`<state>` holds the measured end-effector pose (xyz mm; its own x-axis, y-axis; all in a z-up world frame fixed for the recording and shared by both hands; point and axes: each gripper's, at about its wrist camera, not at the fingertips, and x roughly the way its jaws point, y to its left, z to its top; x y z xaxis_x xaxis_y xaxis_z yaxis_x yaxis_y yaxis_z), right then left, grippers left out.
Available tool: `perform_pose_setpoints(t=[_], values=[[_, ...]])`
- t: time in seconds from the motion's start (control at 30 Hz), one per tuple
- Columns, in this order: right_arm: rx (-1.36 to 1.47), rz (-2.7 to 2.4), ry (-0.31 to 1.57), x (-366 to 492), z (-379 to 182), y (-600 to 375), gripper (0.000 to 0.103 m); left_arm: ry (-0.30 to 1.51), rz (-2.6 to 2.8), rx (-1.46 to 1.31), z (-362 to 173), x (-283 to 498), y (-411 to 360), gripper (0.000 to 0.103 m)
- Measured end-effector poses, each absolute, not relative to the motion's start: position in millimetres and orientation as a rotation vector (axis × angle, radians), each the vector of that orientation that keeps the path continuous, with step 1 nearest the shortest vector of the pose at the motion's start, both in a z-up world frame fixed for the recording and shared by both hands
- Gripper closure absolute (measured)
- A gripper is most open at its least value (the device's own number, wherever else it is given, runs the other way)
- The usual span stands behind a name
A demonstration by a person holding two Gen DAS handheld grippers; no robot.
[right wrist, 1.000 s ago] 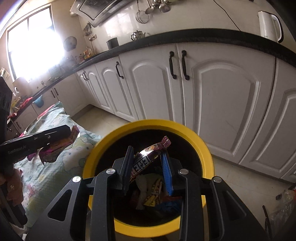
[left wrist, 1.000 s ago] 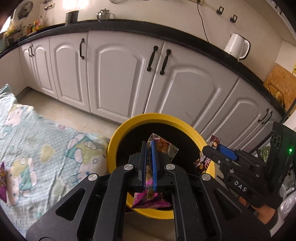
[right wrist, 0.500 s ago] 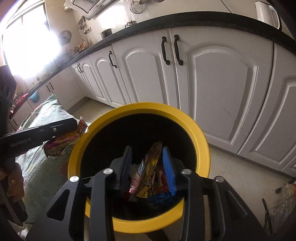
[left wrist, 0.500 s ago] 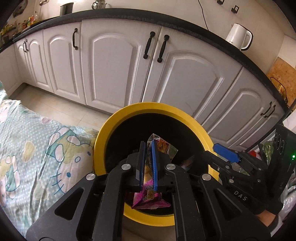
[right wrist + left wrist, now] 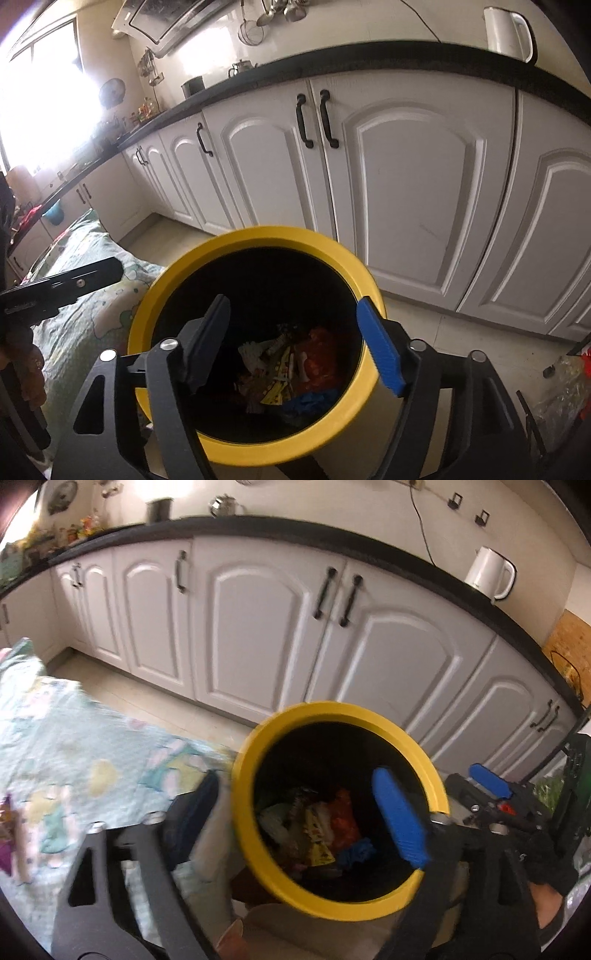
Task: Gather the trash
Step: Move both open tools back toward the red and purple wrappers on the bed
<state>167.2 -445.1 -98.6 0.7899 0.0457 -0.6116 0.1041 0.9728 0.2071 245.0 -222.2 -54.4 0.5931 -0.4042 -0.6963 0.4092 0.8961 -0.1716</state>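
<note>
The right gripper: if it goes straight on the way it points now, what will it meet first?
Probably the pile of crumpled snack wrappers at the bottom of the yellow-rimmed black bin. The right gripper stands open and empty over the bin's mouth, pointing into it. Depth is unclear, so the far inner wall might come first.

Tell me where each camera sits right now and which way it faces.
Left wrist: on the left gripper, looking down over the yellow-rimmed bin toward the white cabinets; its open jaws and the right gripper show.
Right wrist: on the right gripper, looking into the same bin; open jaws, left gripper at left.
Shared: bin, wrappers, cabinets, white kettle.
</note>
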Motion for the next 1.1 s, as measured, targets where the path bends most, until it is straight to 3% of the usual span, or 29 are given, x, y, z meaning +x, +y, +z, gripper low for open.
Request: perform_pose_setpoints(t=[0.3, 1.1], values=[[0.183, 0.029, 0.594, 168, -69, -408, 0.024, 0.722, -0.364, -0.041, -28, 225, -159, 0.011], [0.033, 0.327, 0.54, 195, -17, -249, 0.02, 0.628, -0.083, -0.097, -11, 160, 16, 0.011]])
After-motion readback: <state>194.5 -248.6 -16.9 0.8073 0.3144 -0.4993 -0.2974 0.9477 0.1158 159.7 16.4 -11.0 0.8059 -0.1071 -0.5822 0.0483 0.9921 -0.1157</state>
